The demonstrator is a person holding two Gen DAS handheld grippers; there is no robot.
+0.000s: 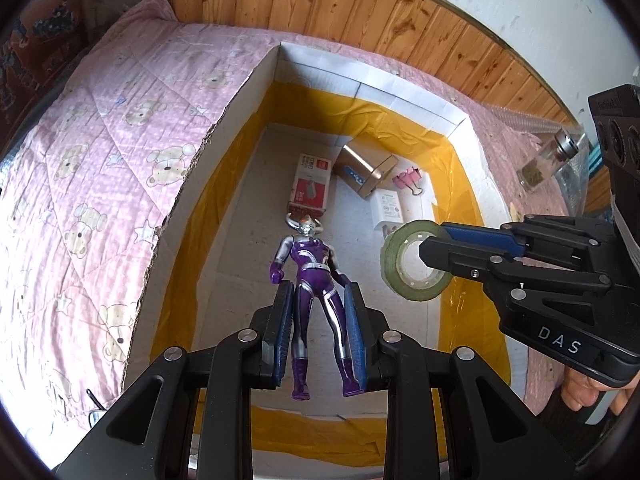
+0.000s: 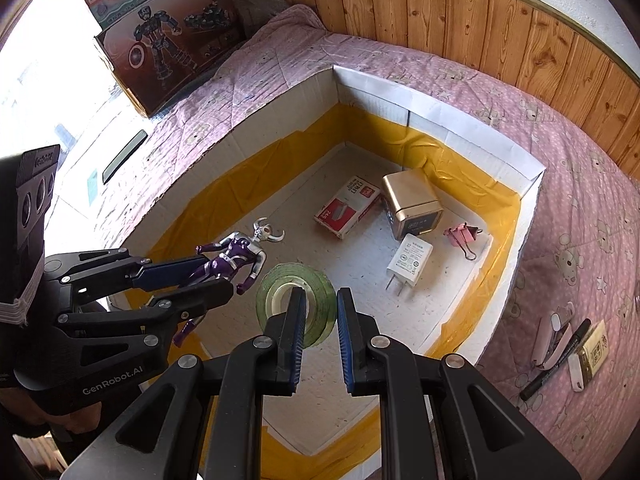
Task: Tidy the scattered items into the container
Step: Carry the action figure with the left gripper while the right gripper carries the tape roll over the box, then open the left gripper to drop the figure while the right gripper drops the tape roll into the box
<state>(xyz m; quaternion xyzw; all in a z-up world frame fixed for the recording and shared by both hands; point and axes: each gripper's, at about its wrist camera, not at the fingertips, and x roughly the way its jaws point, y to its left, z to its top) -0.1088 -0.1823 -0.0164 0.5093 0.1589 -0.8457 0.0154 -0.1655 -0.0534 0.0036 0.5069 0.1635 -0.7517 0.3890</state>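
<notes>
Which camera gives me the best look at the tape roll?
The left wrist view: the green tape roll shows nearly face-on with its white core, and the right gripper is seen clamping its rim above the box. In the right wrist view the roll is partly hidden behind that gripper's own fingers.

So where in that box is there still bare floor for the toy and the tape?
Bare floor of the cardboard box lies along its left wall and near end. The far right corner is crowded: staple box, gold cube, charger, pink clip.

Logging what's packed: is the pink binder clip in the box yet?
In: the pink binder clip lies on the box floor by the far corner.
</notes>
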